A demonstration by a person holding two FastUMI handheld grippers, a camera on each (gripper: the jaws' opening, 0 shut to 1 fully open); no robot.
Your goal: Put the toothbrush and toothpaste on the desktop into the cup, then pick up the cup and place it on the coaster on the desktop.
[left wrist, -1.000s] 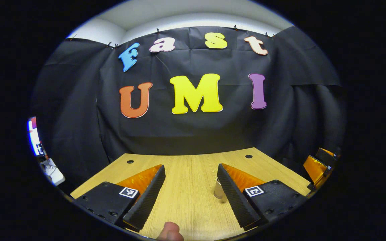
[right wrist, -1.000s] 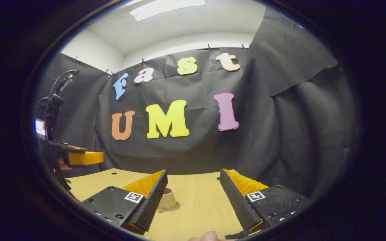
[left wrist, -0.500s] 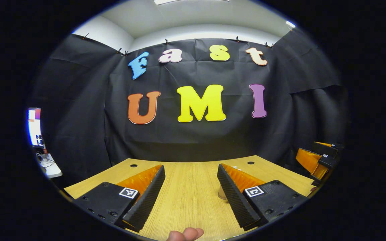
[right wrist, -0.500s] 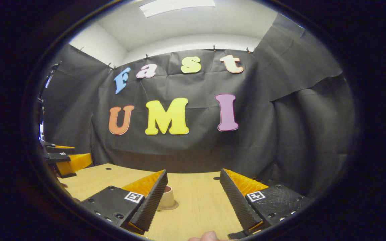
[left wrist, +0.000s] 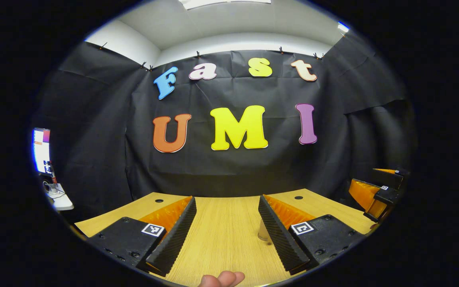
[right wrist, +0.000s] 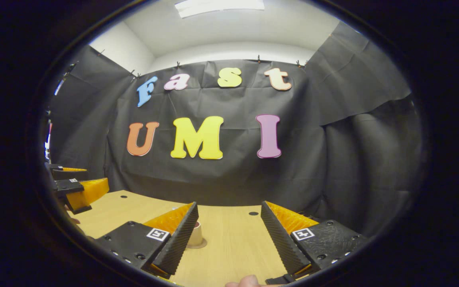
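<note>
Left gripper view
Left gripper (left wrist: 225, 235): fingers spread wide, holding nothing, above the wooden worktop (left wrist: 221, 239).
Cup (left wrist: 263, 232): pale, standing on the worktop, partly hidden behind one finger.
Right gripper (left wrist: 377, 193): at the edge, well apart.

Right gripper view
Right gripper (right wrist: 229, 239): fingers apart, holding nothing.
Cup (right wrist: 195, 236): upright on a round coaster (right wrist: 201, 244), beside one finger.
Left gripper (right wrist: 76, 189): far off.

Both views bright and evenly lit from above. A ceiling light panel (right wrist: 219, 6) shows at the top of the right gripper view, glaring white. Wooden table (left wrist: 229, 235) is well lit with soft, faint shadows. Black cloth wall soaks up light, folds still readable. Focus sharp in the centre; strong fisheye bend at the rims, where detail smears. A screen (left wrist: 41, 150) at left edge blows out.
</note>
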